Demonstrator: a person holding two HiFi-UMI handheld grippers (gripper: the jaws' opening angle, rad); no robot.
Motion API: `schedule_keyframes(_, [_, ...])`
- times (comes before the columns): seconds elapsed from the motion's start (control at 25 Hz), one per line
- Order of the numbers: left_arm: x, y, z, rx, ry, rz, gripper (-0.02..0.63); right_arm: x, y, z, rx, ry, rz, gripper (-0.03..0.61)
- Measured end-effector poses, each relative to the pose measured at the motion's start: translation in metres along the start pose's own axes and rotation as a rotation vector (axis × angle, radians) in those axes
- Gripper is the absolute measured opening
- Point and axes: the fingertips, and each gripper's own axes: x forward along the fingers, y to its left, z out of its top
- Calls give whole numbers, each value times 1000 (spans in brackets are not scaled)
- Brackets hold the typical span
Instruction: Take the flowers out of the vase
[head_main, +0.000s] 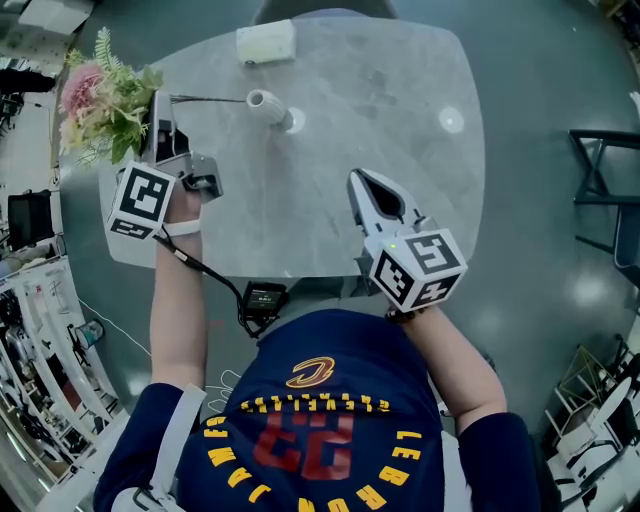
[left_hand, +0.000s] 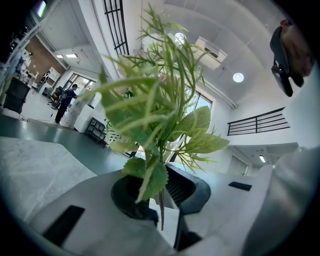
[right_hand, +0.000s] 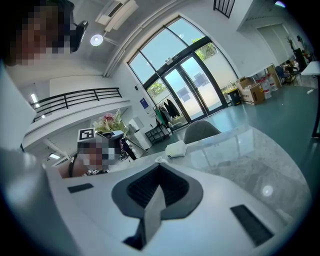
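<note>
A bunch of pink flowers and green leaves hangs over the table's far left corner. My left gripper is shut on its stems. The thin dark stem runs level to the right, with its tip at the mouth of the white vase; whether the tip is inside I cannot tell. In the left gripper view the foliage fills the middle, with the stems pinched between the jaws of the left gripper. My right gripper is shut on nothing above the table's near right part; its tips meet.
The grey marble table has rounded corners. A white box lies at its far edge, behind the vase. A black device hangs on a cable at the near edge. A dark frame stands on the floor to the right.
</note>
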Motion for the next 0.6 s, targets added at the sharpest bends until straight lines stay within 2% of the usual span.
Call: schedule_keyframes(0.6, [1, -3, 2, -1, -14, -5, 52, -2, -11, 0, 3, -9, -10, 3])
